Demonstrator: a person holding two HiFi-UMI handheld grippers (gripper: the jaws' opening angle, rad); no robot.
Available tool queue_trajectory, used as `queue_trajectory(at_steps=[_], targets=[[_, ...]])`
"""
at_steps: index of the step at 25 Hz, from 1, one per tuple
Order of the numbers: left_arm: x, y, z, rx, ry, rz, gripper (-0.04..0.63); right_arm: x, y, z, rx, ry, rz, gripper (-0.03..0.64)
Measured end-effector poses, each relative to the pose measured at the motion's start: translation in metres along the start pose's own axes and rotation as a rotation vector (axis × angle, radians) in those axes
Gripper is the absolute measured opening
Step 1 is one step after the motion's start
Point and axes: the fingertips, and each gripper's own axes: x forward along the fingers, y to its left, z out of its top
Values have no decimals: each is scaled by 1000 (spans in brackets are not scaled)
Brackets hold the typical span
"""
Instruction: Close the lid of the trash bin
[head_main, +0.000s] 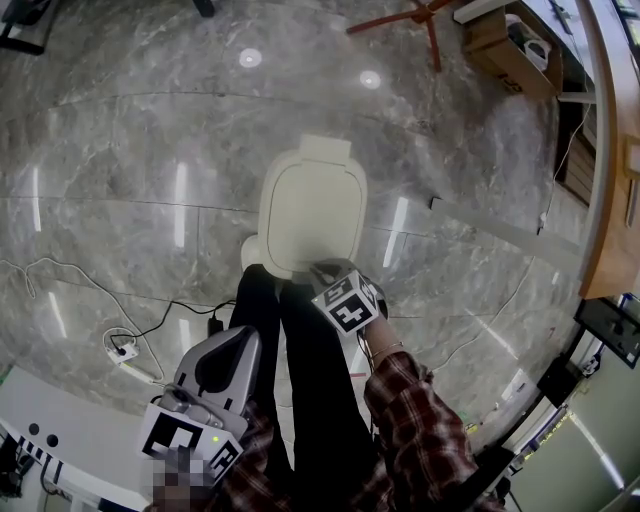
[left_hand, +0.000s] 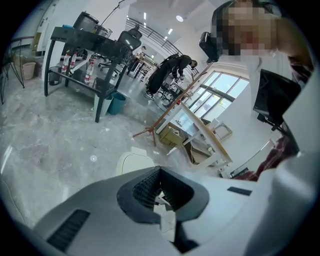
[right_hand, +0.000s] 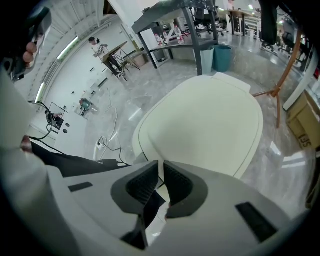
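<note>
My right tongs (right_hand: 160, 164) shut on nothing, tips over near edge of bin lid (right_hand: 210, 120), lid down flat, my left tongs (left_hand: 160, 170) shut too, back by my legs (head_main: 300, 400), lid ahead on grey floor (head_main: 120, 150)

There was one cream oval plastic trash bin (head_main: 312, 215). There were two white two-jaw grippers, the left gripper (head_main: 232, 340) and the right gripper (head_main: 322, 268). One brown cardboard box (head_main: 505, 50), one white power strip (head_main: 120, 350) and two blue-green plastic tubs (right_hand: 223, 57) completed the count.
</note>
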Motion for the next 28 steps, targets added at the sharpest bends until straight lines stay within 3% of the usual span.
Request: queue_trajectory(at_steps=[6, 12, 18, 24, 28], targets=[[-1, -10, 11, 17, -22, -8, 9, -13, 2, 5, 98, -18, 11, 46], [-13, -49, 50, 65, -80, -58, 9, -96, 23, 47, 208, -186, 60, 46], [-43, -113, 108, 152, -148, -140, 9, -221, 45, 102, 143, -315, 56, 46], [-83, -170, 163, 291, -238, -185, 9, -350, 62, 148, 42, -519, -44, 46], [-118, -204, 190, 355, -305, -199, 9, -434, 86, 168, 49, -685, -79, 26]])
